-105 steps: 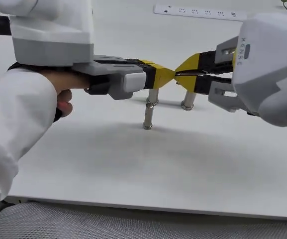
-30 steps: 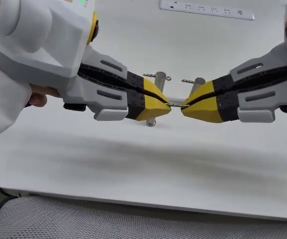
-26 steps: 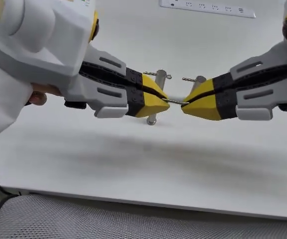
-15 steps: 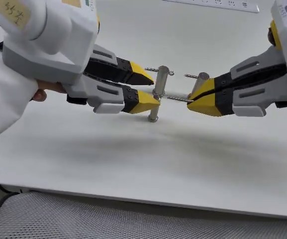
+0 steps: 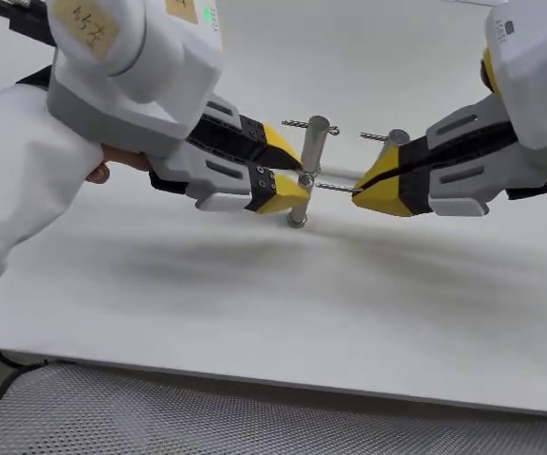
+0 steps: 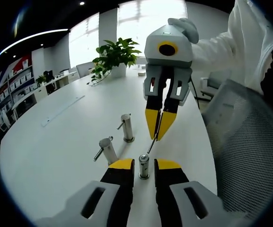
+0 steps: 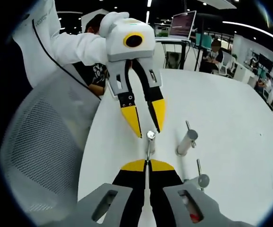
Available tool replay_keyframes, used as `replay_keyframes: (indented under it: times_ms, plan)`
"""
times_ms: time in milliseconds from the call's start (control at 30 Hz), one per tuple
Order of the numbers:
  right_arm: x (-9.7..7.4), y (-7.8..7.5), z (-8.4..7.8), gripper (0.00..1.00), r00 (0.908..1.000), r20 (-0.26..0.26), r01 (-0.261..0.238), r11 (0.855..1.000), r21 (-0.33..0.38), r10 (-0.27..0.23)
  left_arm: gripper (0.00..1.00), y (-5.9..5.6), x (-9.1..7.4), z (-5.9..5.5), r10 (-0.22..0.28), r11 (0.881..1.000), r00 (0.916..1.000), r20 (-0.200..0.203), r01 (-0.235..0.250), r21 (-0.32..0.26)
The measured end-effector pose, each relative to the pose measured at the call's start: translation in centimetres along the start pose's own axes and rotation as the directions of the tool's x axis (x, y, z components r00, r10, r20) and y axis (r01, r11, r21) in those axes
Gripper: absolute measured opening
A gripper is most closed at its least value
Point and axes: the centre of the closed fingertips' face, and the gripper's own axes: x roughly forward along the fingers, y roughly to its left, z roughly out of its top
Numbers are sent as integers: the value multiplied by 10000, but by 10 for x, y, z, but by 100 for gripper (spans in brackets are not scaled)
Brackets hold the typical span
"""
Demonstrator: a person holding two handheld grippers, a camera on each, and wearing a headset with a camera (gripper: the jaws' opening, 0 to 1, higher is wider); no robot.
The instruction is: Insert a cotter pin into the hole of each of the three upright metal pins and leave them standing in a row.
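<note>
Right gripper view: the right gripper (image 7: pixel 147 162) has its jaws closed on a cotter pin (image 7: pixel 147 152), whose tip reaches the near metal pin (image 7: pixel 150 136). The left gripper (image 6: pixel 145 161) has its jaws apart on both sides of this pin. Behind, one far pin (image 5: pixel 316 147) and the other far pin (image 5: pixel 398 138) already carry theirs, so I judge only this insertion is left.

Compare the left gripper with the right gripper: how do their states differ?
The left gripper is open, the right gripper shut. The left's fingers stand either side of the front metal pin without clamping it; the right's hold a cotter pin aimed at that pin. Both have yellow-tipped fingers and face each other.
</note>
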Motion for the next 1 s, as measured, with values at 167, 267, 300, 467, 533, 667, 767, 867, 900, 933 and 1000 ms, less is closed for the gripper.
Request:
replay_keyframes:
  times_ms: [167, 267, 300, 467, 533, 667, 767, 867, 900, 933, 1000]
  plan:
    - [2, -1, 0, 0, 10000, -15, -58, 10000, -60, 58, 9, -1, 2, 1, -164, 9999, 9999, -10, 164, 20]
    - [3, -1, 1, 0, 10000, -10, -96, 9999, -66, 96, 6, -3, 3, 2, -249, 9997, 9997, -22, 249, -36]
    - [4, -1, 1, 0, 9999, -20, -109, 9999, -64, 109, 6, -3, 3, 2, -248, 9997, 9997, -22, 247, -37]
    - [9, 0, 3, 0, 9999, 23, -167, 9998, -138, 167, 6, -5, 3, 1, -363, 9993, 9993, 0, 363, -128]
    - [10, -1, 3, 0, 9998, 32, -189, 9996, -189, 189, 6, -7, 3, 1, -411, 9990, 9992, -8, 411, -149]
    - [15, -2, 5, 0, 9998, 66, -204, 9996, -217, 205, 6, -6, 3, 1, -418, 9990, 9991, -6, 418, -162]
    - [18, -2, 9, 0, 9996, 110, -239, 9993, -288, 242, 6, -6, 3, 1, -434, 9990, 9991, -14, 434, -147]
    - [22, -2, 12, 0, 9995, 130, -287, 9989, -368, 292, 6, -4, 4, -1, -461, 9988, 9989, -30, 460, -142]
    - [23, -2, 13, 0, 9994, 158, -286, 9987, -426, 293, 6, -4, 4, -1, -465, 9988, 9989, -40, 465, -134]
    - [24, -1, 14, 0, 9993, 190, -327, 9981, -526, 337, 6, -4, 4, -1, -475, 9988, 9989, -41, 474, -134]
    - [25, -2, 15, 0, 9992, 162, -355, 9972, -659, 366, 6, -4, 4, 0, -473, 9988, 9989, -43, 473, -126]
